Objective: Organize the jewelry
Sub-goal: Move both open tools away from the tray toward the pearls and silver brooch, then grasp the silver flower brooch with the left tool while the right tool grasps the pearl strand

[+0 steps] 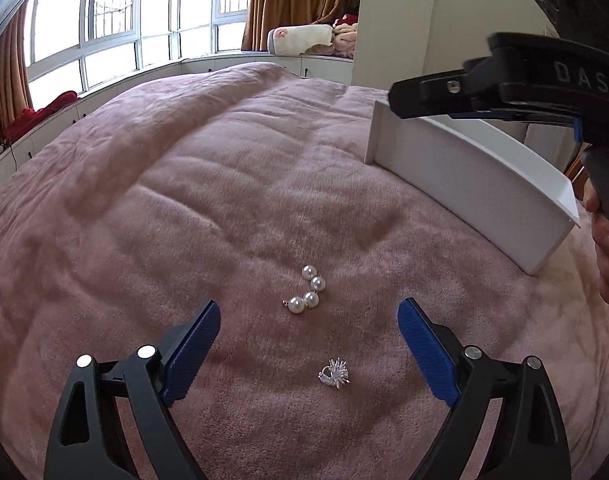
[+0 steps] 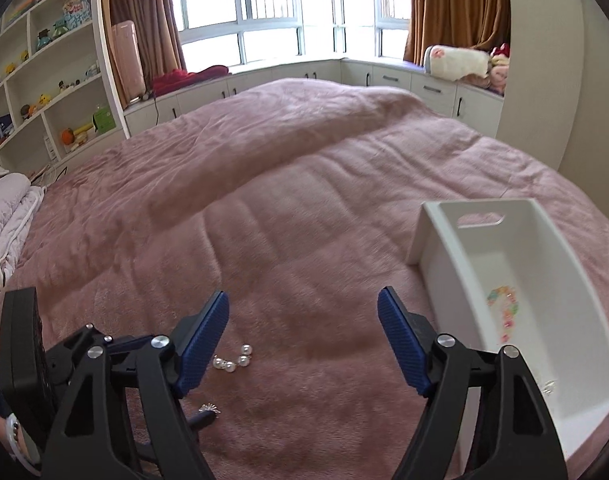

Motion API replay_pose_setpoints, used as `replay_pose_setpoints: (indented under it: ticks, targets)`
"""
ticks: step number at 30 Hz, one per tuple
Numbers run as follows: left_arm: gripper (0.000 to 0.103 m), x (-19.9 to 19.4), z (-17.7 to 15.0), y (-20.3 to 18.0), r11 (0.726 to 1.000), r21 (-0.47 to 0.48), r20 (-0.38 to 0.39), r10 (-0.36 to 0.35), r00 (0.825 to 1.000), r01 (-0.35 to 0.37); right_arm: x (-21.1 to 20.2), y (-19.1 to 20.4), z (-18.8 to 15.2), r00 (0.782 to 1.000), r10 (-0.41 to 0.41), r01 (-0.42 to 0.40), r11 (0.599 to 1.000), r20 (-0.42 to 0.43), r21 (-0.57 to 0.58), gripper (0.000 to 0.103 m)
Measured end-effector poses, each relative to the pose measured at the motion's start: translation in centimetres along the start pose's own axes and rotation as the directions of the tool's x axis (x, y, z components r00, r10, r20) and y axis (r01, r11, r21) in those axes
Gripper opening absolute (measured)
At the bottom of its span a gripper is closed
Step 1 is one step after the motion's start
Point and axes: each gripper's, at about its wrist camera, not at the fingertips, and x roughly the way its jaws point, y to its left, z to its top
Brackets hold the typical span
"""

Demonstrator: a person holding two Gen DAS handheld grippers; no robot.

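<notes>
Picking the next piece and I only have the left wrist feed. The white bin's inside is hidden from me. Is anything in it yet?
Observer: Yes. A multicoloured bead bracelet lies on the floor of the white bin.
Operator: Only that?
Observer: No. A small silver piece sits toward the bin's near end, too small to identify.
Operator: Is the right claw holding anything?
Observer: No. The right claw is open and empty.
</notes>
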Motion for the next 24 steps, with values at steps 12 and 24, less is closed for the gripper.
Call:
replay_pose_setpoints:
  ticks: [12, 24]
  targets:
    - [0.068, 2.1, -3.3, 0.5, 0.999, 0.009, -0.064, -0.044, 0.997, 0.045, 7.4, 2.9, -3.5, 0.982, 0.056, -0.059, 0.998, -0.183, -0.015, 0.055]
    - [0.041, 3.3, -3.6, -0.2, 0.998, 0.044, -0.047, -0.042, 0.998, 0.044, 11.2, 4.6, -5.9, 0.959, 0.045, -0.062, 0.997, -0.280, -0.050, 0.044]
